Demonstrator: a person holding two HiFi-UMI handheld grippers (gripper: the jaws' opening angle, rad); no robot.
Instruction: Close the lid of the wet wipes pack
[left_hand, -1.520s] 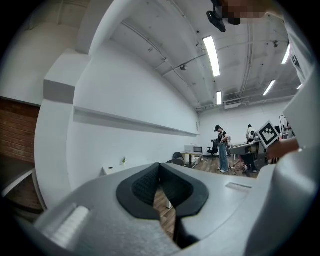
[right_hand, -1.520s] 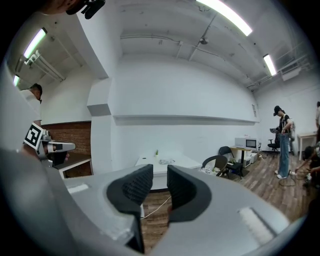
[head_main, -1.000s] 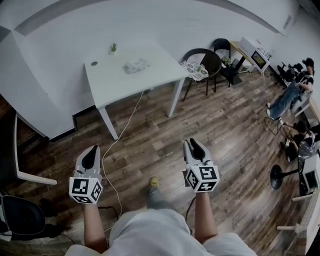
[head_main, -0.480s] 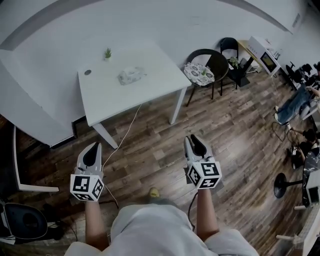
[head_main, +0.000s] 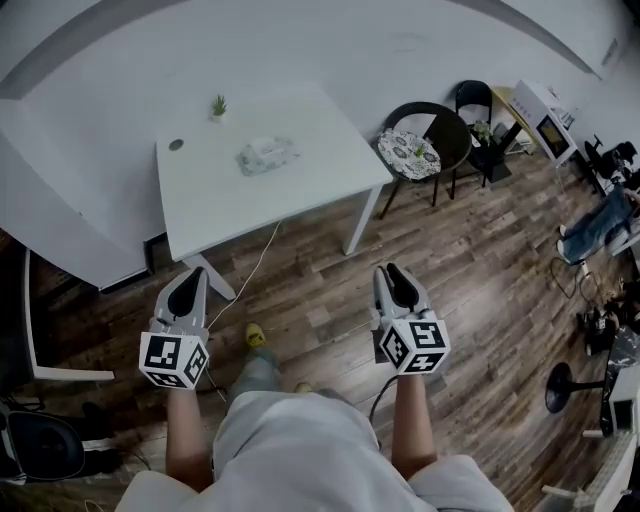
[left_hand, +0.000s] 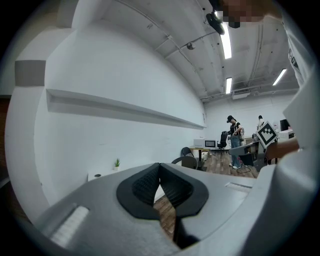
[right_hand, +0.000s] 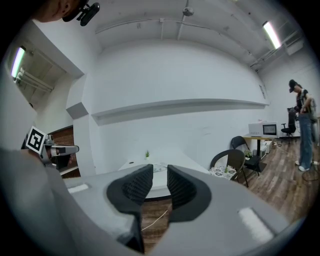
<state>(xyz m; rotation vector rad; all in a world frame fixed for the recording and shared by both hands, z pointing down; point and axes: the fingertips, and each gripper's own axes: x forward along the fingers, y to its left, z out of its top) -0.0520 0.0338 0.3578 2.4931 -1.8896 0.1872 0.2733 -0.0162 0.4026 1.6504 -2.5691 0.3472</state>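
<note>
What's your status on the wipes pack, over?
Left gripper jaws shut, empty; right gripper jaws apart, empty. Wet wipes pack on white table ahead, out of reach, lid unreadable. Cable on floor between.

Table (head_main: 310, 190) against wall (head_main: 300, 45), ahead of person. On table: wet wipes pack (head_main: 267, 155) near middle; small plant (head_main: 218, 105) behind pack, at far edge by wall; round disc (head_main: 176, 144) left of pack, near far left corner. Chair (head_main: 425, 140) right of table, second chair (head_main: 474, 100) behind it, microwave (head_main: 545, 110) farther right. Cable (head_main: 255, 262) on floor, from under table toward person. Left gripper (head_main: 193, 275) and right gripper (head_main: 392, 272) side by side over floor, well apart from table and pack.
</note>
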